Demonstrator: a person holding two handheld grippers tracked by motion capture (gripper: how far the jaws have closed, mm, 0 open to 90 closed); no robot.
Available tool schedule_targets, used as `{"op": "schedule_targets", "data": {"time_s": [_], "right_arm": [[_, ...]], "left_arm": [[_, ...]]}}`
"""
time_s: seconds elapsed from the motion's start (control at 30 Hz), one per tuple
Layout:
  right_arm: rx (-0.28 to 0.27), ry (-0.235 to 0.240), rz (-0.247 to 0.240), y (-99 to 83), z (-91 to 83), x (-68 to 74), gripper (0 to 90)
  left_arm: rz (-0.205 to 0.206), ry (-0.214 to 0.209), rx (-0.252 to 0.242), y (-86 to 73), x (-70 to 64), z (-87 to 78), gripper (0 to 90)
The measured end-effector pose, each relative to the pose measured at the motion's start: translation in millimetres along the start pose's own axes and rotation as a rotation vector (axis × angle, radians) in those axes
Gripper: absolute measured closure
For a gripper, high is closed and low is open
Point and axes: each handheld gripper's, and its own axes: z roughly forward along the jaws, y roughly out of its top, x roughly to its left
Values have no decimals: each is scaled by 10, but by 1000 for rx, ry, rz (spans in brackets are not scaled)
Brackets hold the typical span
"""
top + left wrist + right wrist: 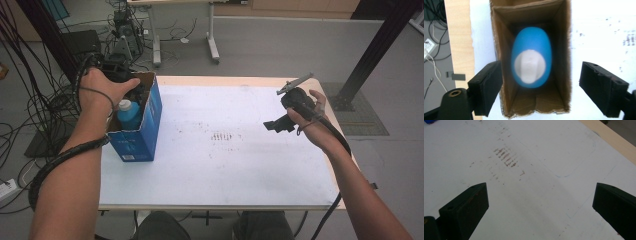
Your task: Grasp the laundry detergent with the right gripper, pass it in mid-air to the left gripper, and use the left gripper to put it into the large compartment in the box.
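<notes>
The left gripper's [540, 87] fingers [486, 91] gape wide above the blue plastic bottle [531, 57] standing in the open cardboard box [565, 50]. At three o'clock, the right gripper [540, 207] hangs wide over the white surface [536, 182]; cables litter the grey floor [280, 45].

Matt cardboard box [564, 50], smooth plastic bottle [531, 45]

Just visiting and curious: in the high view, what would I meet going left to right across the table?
Left hand over the left gripper → open blue cardboard box holding a blue bottle with a white cap → reddish-brown smudges on the white tabletop → black right gripper in the right hand.
</notes>
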Motion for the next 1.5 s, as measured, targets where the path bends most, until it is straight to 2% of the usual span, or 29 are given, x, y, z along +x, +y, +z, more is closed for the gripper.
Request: {"op": "schedule_targets", "data": {"time_s": [0.3,0.4,0.53,0.7,0.83,1.2,1.5], "right_arm": [[23,-14,-4,35,-27,-29,2],[31,-19,-8,47,-47,-47,2],[30,-24,-9,67,-62,-74,2],[47,-18,-20,80,-35,-106,2],[55,-13,-23,89,-10,-152,2],[74,-2,-34,77,-3,-238,2],[88,0,-44,117,38,-233,2]], "left_arm": [[71,-37,-32,-41,-327,-82,126],[99,-66,-32,-47,-447,-95,111],[149,-64,-31,-29,-596,-102,96],[184,-59,-40,14,-755,-103,90],[215,-53,-25,53,-867,-71,84],[237,-66,-27,161,-1054,1,71],[247,-74,-25,208,-1115,64,70]]}}
